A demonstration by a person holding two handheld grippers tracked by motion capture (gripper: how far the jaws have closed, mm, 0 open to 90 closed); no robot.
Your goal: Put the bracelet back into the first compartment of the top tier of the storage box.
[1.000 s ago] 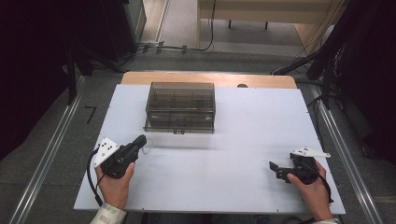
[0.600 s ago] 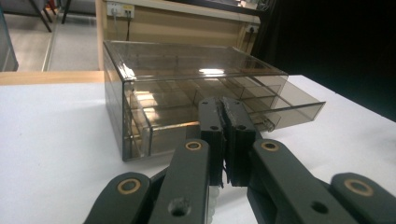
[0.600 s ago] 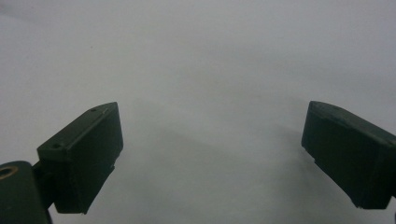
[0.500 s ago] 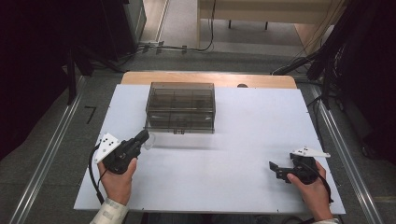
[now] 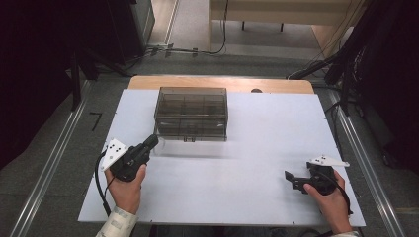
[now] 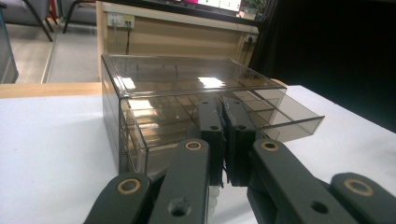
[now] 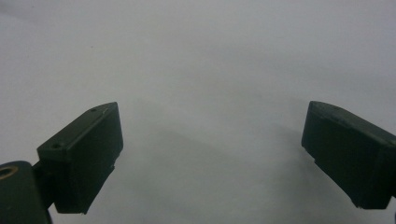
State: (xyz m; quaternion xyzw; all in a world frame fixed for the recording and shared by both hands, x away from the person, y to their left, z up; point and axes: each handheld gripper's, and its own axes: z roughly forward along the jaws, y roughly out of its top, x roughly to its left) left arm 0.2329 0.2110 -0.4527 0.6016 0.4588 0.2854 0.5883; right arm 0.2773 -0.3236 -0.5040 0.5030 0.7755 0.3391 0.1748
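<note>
A smoky clear plastic drawer box [image 5: 190,112] stands on the white tabletop [image 5: 257,133] at the back, left of the middle. In the left gripper view the box [image 6: 154,88] is close ahead, and one drawer [image 6: 289,116] on its right sticks out partly. My left gripper [image 5: 154,140] is held in a hand just off the box's front left corner and points at it. Its jaws are pressed together with nothing between them [image 6: 223,100]. My right gripper [image 5: 288,176] rests low at the front right, far from the box. Its jaws stand wide apart over bare tabletop [image 7: 212,140].
The white tabletop lies on a wooden table whose edge [image 5: 217,83] shows behind the box. Metal rails [image 5: 54,163] run along the floor at both sides. Cables [image 5: 197,49] lie on the floor beyond the table. Dark equipment stands at the left and right.
The left gripper has crept a little toward the box's front left corner. The right gripper has kept still.
</note>
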